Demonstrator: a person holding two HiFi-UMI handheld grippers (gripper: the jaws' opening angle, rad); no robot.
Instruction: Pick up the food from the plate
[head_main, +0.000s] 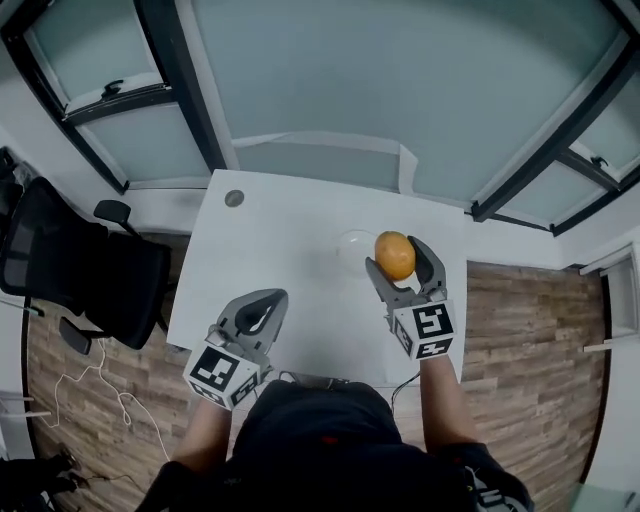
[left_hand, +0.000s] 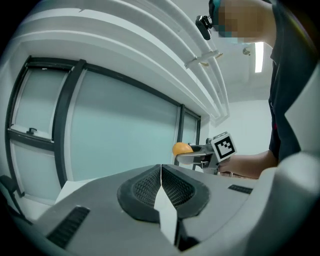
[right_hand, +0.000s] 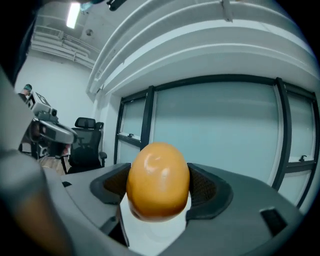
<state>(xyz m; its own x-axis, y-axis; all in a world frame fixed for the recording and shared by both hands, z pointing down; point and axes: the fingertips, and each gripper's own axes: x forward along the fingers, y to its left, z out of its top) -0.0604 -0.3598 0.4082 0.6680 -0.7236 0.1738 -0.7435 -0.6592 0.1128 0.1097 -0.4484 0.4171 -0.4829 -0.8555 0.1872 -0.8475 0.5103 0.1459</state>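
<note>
An orange, egg-shaped piece of food sits between the jaws of my right gripper, which is shut on it and holds it lifted above the white table. In the right gripper view the food fills the gap between both pads. A pale, see-through plate lies on the table just left of the food, partly hidden by it. My left gripper hovers over the table's near edge, jaws pressed together with nothing in them. From the left gripper view the food shows far off in the right gripper.
A black office chair stands left of the table. A round grommet marks the table's far left corner. Glass partition walls with dark frames run behind the table. Wooden floor lies on both sides.
</note>
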